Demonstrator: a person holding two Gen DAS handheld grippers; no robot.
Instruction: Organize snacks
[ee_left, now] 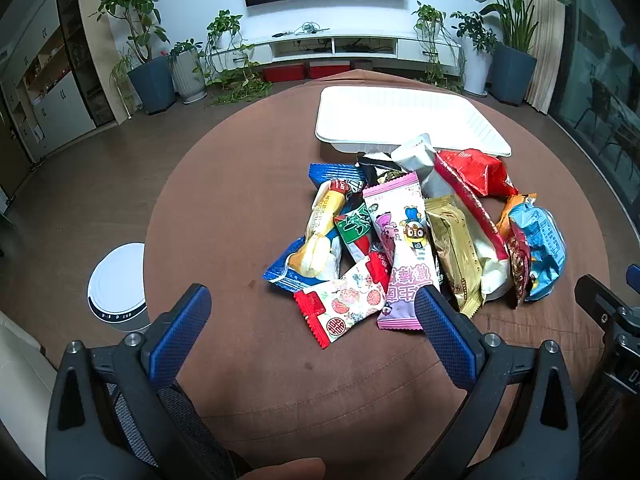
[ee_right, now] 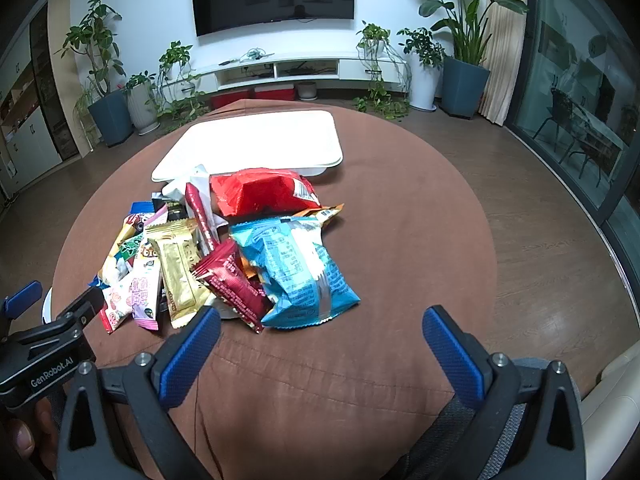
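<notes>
Two tools: the left tool and the right tool both hover low over the near edge of the round brown worktop, each with blue-padded fingers spread wide and nothing between them.
Snacks: a loose heap of wrapped snacks lies just ahead of both tools, to the right of the left tool's centre and to the left of the right tool's.
Nearest to left tool: a red-and-white sweet packet sits between its spread fingers, with a pink cartoon packet partly behind its right finger.
Nearest to right tool: a blue crinkled bag and a dark red packet lie just beyond its fingertips.
Tray: a white tray, with no snacks in it, sits beyond the heap, its near rim touching or overlapped by the farthest packets.
Progress: sorting appears not yet begun; every packet is still in the heap.
Risks: packets overlap, so closing on one may pinch or drag a neighbour; slick wrappers may slip from the pads; puffy bags may crush under a hard squeeze; the two tools are close together and may collide.
</notes>
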